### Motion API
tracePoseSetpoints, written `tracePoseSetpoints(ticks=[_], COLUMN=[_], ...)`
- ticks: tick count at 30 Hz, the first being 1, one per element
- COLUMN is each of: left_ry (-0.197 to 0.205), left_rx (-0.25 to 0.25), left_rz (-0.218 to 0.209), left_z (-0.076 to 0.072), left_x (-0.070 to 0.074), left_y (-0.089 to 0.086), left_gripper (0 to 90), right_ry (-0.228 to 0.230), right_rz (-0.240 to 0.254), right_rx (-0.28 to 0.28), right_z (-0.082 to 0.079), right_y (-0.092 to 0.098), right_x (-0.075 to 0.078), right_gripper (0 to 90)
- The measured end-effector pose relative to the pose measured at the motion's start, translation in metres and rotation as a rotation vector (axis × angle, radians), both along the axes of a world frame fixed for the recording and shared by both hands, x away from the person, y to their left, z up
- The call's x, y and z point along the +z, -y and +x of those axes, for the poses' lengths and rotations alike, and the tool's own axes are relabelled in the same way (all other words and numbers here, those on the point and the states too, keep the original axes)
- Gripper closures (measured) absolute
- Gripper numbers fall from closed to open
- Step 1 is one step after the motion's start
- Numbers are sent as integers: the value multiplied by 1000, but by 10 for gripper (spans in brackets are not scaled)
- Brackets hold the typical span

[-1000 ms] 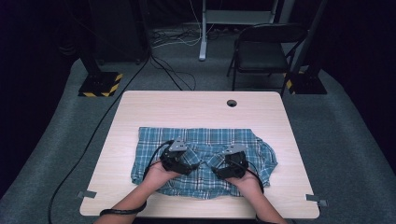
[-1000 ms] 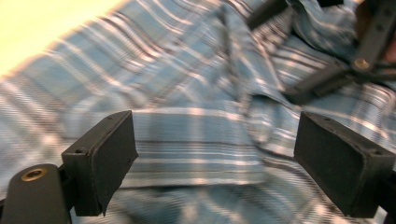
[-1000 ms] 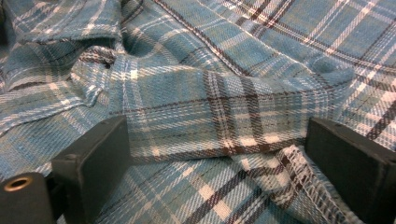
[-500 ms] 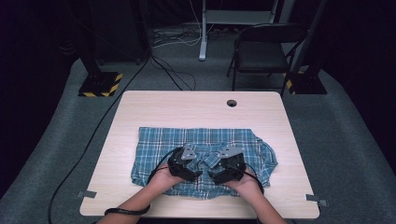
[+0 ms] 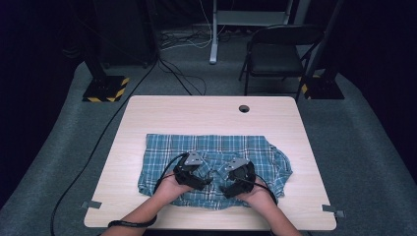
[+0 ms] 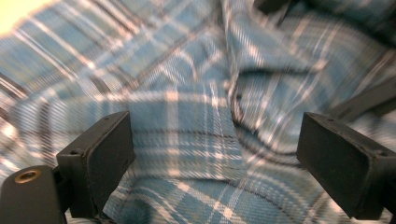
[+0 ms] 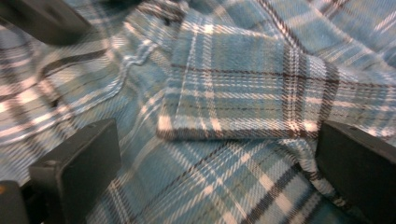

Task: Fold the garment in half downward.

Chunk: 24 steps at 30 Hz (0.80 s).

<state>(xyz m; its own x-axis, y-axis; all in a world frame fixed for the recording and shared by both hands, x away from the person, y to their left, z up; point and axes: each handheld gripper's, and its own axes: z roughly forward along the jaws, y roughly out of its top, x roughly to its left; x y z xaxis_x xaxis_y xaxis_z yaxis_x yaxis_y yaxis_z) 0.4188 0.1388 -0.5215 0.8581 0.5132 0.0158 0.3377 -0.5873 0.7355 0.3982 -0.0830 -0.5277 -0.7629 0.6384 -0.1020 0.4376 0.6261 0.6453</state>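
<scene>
With both the left gripper (image 5: 209, 181) and right gripper (image 5: 224, 189) spread wide above the rumpled blue plaid cotton shirt (image 5: 255, 150), closing now risks pinching several layers.

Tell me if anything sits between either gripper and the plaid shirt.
Nothing visible does. The left gripper and right gripper both hang with jaws open right over the plaid shirt, bare cloth between the jaws.
</scene>
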Motion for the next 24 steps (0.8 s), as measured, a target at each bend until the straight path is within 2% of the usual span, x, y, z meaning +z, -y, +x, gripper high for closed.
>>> tracePoseSetpoints(ticks=[1, 3, 5, 7, 10, 14, 17, 20, 24], left_ry=[-3, 6, 19, 30, 30, 33, 29, 23, 52], left_rx=[-2, -12, -18, -22, -21, -18, -21, -17, 22], left_rz=[14, 39, 56, 64, 57, 51, 36, -3, -61], left_z=[1, 2, 2, 1, 1, 0, -1, -2, -1], left_x=[-3, -7, -9, -10, -11, -10, -6, 4, 18], left_y=[1, 2, 3, 4, 3, 3, 1, -5, -20], left_gripper=[101, 103, 104, 104, 104, 104, 105, 109, 109], right_ry=[2, 10, 23, 21, -23, -79, -57, -55, -71], right_rz=[18, 98, 169, 197, 168, 104, 77, 75, 83], right_rx=[10, 22, 6, -23, -56, -56, -61, -68, -72], right_z=[-1, -1, 1, 5, 11, 17, 17, 17, 17], right_y=[2, 12, 25, 37, 49, 49, 46, 45, 46], right_x=[5, 17, 28, 30, 20, 0, -3, -4, -1], right_gripper=[29, 46, 48, 47, 46, 35, 16, 14, 25])
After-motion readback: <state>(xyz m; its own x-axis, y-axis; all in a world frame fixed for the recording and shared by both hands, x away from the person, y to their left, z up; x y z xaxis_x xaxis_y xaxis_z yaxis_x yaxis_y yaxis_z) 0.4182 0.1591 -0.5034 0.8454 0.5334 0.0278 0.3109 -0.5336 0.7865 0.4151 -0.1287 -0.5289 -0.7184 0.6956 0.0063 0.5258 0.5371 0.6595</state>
